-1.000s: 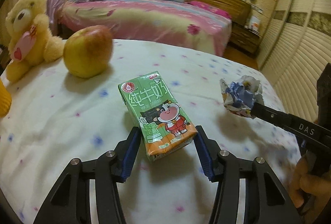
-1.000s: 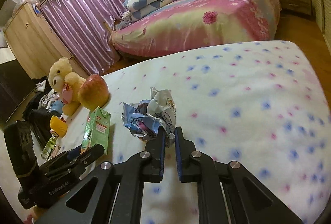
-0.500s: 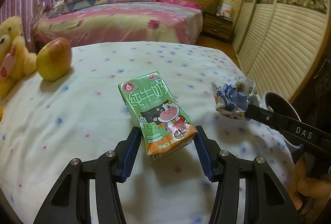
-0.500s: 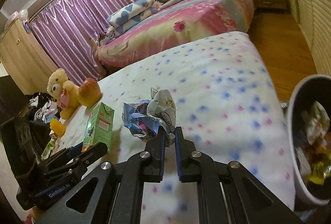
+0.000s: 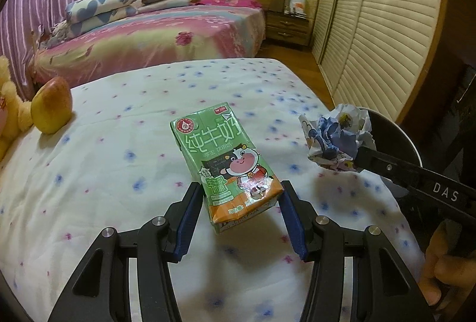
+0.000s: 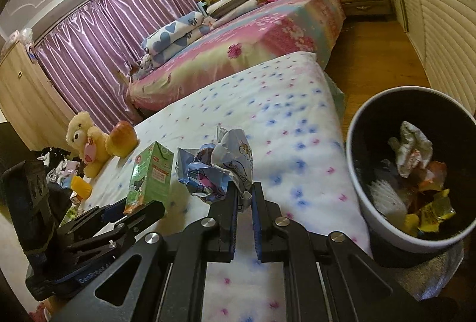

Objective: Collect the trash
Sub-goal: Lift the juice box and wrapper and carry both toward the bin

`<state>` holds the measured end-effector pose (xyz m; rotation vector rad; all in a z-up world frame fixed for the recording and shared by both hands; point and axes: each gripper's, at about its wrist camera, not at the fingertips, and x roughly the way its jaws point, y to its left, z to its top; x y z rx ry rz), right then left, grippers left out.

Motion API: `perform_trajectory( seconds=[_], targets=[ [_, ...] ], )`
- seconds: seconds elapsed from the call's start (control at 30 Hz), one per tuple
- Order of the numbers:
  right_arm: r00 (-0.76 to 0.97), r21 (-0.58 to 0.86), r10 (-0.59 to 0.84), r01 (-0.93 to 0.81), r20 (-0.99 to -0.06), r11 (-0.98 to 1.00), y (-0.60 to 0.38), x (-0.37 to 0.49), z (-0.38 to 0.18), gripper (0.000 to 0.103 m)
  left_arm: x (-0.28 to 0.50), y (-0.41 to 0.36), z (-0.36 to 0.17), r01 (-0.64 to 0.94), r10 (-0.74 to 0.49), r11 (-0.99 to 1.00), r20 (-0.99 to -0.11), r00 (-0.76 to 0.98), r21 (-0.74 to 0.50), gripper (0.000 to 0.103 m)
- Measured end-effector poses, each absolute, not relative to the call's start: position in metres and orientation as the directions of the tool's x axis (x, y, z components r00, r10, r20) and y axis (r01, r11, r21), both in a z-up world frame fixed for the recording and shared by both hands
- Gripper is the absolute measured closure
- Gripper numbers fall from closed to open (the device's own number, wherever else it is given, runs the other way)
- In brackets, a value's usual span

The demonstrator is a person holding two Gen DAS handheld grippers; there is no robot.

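Both grippers angle downward: left gripper (image 5: 241, 215), at lower centre of its view, clamps a green milk carton (image 5: 226, 164) with cartoon cow print; right gripper (image 6: 244, 197) pinches a crumpled blue-and-white wrapper (image 6: 218, 165) at frame centre. Below them lies a white flower-dotted bedspread (image 6: 282, 101), and at right a trash bin (image 6: 357, 173) partly filled.

A green milk carton (image 5: 227, 161) printed with a cartoon cow is held above a flower-dotted bed, beside a crumpled blue-and-white wrapper (image 6: 221, 165), also held aloft, near a dark trash bin (image 6: 361, 173) already holding wrappers.
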<state>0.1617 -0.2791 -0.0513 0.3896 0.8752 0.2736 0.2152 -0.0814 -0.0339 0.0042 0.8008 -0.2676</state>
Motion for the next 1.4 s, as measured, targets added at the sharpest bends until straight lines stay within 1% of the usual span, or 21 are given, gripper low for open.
perform_trajectory(
  seconds=[1.4],
  targets=[
    [0.674, 0.434, 0.295, 0.041, -0.677, 0.9, -0.341, 0.129, -0.043, 0.095, 0.206, -0.152, -0.031, 0.383, -0.322, 0.92, -0.725, 0.609, -0.086, 0.052]
  ],
)
